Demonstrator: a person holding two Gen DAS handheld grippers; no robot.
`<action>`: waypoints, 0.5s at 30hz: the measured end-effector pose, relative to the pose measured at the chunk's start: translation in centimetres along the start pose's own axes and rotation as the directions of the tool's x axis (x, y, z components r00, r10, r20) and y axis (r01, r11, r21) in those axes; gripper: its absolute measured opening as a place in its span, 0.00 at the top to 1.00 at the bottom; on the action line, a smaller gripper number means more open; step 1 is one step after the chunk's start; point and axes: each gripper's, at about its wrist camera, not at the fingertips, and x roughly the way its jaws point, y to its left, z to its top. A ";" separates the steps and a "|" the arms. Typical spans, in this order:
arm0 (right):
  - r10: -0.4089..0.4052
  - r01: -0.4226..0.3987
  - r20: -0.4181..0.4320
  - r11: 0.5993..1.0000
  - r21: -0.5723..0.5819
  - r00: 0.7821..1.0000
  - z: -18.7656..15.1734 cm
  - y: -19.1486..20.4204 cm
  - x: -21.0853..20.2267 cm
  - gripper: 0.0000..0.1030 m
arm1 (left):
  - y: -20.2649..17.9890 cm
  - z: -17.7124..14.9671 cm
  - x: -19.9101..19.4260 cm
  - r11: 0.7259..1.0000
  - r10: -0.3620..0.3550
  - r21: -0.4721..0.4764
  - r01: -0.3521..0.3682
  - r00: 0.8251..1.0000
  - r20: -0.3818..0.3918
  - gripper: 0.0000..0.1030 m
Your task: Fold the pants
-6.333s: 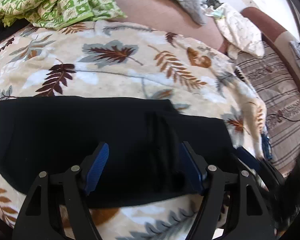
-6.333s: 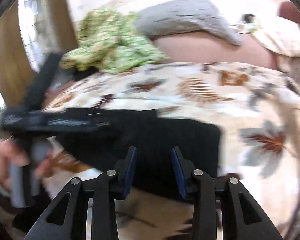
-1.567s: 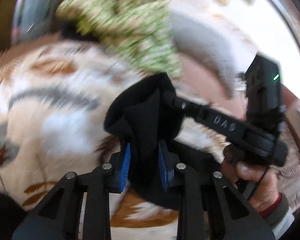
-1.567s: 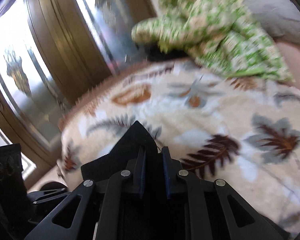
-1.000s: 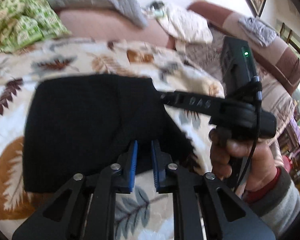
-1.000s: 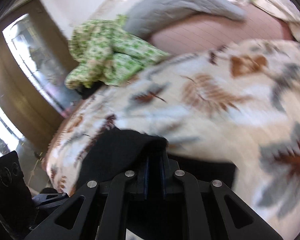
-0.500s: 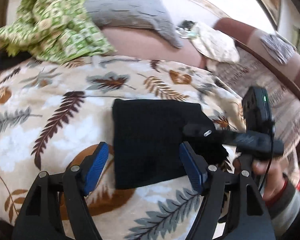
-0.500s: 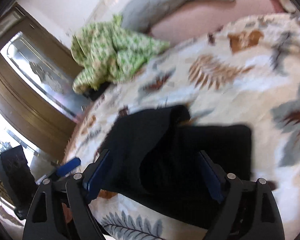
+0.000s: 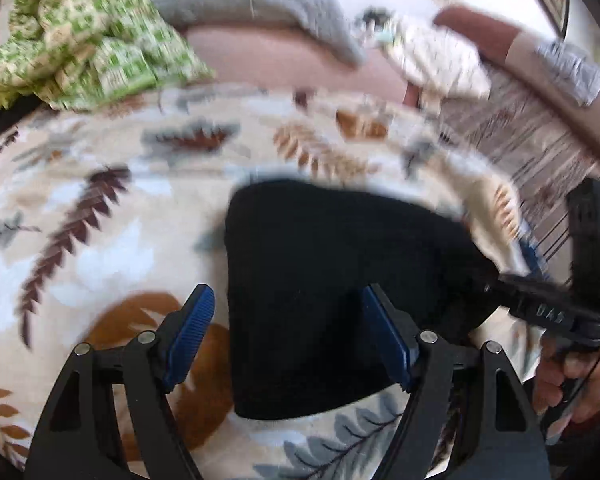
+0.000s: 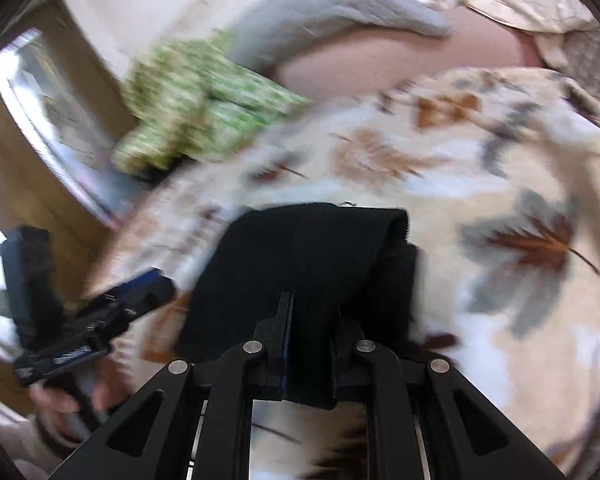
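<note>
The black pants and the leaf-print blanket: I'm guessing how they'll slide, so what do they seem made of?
Black pants: seemingly soft matte knit or fleece, thick rounded folds, no sheen. Leaf-print blanket: likely plush fleece, fuzzy-looking, though motion blur leaves that uncertain.

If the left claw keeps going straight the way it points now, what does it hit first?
Most likely the folded black pants, which lie between and just ahead of the open left claw on the leaf-print blanket. Depth is unclear, but nothing else stands in that line.
</note>
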 end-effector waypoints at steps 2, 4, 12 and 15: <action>-0.043 0.043 -0.017 0.999 -0.001 0.999 -0.3 -0.7 1.2 0.81 | 0.1 -0.5 1.1 1.000 0.001 -0.010 -0.001 0.999 -0.036 0.26; -0.111 0.110 -0.003 0.993 -0.034 0.994 -0.4 -0.6 1.3 0.60 | 0.4 -0.3 0.3 1.000 -0.001 -0.015 0.000 1.000 -0.025 0.26; -0.141 0.152 0.152 0.987 -0.059 0.978 1.5 0.6 -3.1 0.53 | 0.7 3.2 -0.9 0.998 0.055 0.003 -0.055 0.998 0.040 0.25; -0.142 0.157 0.122 0.979 -0.127 0.982 2.3 2.1 -1.1 0.64 | 0.4 3.6 0.9 0.997 0.071 0.011 -0.071 0.997 0.011 0.25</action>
